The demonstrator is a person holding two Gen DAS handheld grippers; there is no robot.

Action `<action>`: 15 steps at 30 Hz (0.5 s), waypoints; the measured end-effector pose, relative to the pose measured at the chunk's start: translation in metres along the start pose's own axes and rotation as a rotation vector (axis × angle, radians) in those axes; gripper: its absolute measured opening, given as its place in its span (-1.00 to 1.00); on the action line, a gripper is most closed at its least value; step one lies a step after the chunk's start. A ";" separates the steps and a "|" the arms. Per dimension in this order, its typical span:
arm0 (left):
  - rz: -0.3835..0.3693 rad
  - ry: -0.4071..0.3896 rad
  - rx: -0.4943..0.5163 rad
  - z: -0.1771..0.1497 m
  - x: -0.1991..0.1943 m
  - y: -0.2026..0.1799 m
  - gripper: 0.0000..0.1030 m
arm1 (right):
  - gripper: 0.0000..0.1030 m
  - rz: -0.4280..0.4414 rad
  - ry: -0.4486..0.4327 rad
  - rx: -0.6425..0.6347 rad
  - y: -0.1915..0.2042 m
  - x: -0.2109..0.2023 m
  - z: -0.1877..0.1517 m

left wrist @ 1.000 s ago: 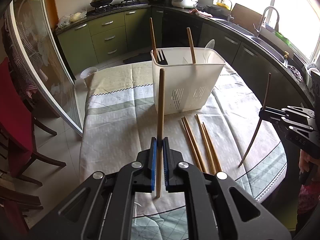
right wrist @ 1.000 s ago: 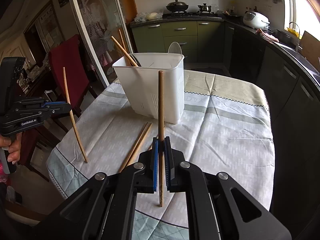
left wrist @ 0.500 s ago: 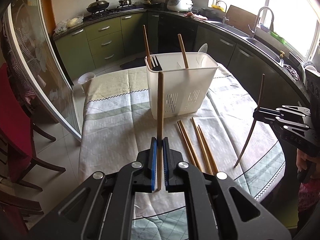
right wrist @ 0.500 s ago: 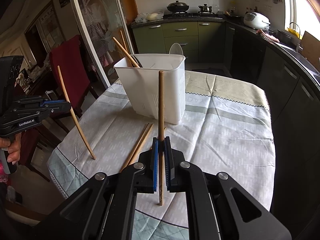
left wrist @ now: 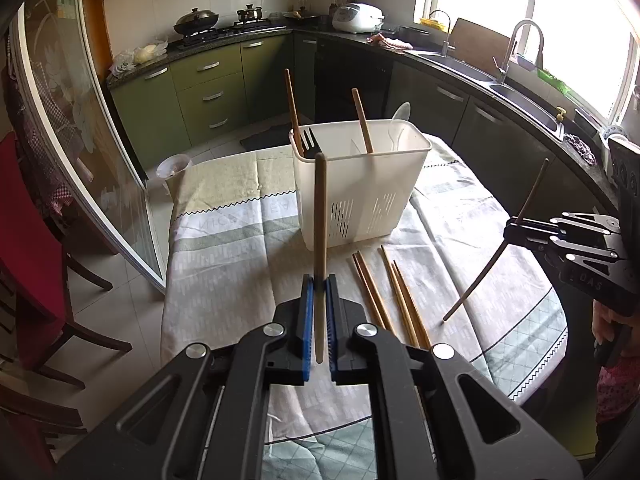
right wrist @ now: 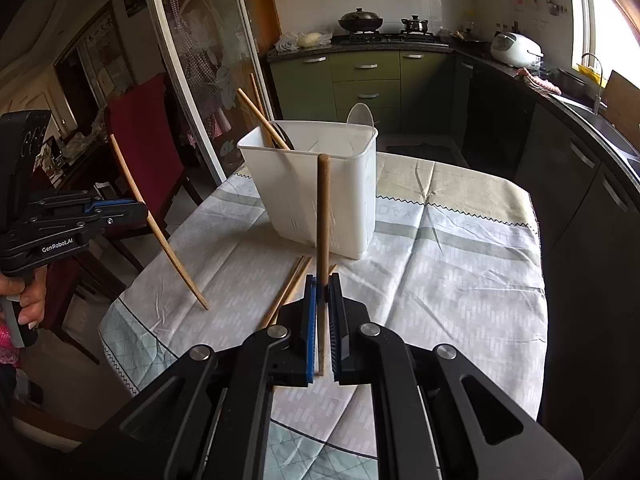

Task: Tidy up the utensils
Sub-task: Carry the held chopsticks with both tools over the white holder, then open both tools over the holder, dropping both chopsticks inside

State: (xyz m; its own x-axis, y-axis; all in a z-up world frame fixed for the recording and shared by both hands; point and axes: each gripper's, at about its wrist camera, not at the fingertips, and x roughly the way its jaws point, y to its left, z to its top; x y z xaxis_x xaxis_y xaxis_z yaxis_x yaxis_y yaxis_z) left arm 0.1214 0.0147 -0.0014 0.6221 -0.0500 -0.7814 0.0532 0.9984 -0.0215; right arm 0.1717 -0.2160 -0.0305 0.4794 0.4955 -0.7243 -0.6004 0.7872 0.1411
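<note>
A white slotted utensil holder [left wrist: 360,188] stands on the table and holds two chopsticks, a black fork and a white spoon; it also shows in the right wrist view [right wrist: 316,188]. My left gripper [left wrist: 319,286] is shut on a wooden chopstick [left wrist: 320,216], held upright above the table in front of the holder. My right gripper [right wrist: 322,286] is shut on another chopstick [right wrist: 323,216], also upright. Each gripper shows in the other's view, the right one [left wrist: 516,232] and the left one [right wrist: 140,212]. Several loose chopsticks [left wrist: 392,292] lie on the cloth.
The round table has a pale patterned cloth [left wrist: 224,264]. A red chair [right wrist: 140,128] and a glass sliding door [left wrist: 60,140] stand to one side. Green kitchen cabinets [left wrist: 208,88] and a sink counter [left wrist: 500,80] curve around behind.
Both grippers have risen and drawn back a little, each with its chopstick. The holder looks lower and farther in both views. The chopstick in the left gripper tilts more.
</note>
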 end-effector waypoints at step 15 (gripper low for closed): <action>-0.036 -0.133 0.006 0.045 -0.053 -0.004 -0.88 | -0.87 0.027 -0.112 -0.026 0.010 -0.046 0.048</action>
State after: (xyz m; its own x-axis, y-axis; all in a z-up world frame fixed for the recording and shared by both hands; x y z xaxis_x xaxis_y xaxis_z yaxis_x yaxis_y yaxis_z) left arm 0.1232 0.0123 0.0686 0.7174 -0.0895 -0.6909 0.0815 0.9957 -0.0442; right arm 0.1741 -0.2135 0.0363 0.5301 0.5555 -0.6406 -0.6301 0.7636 0.1408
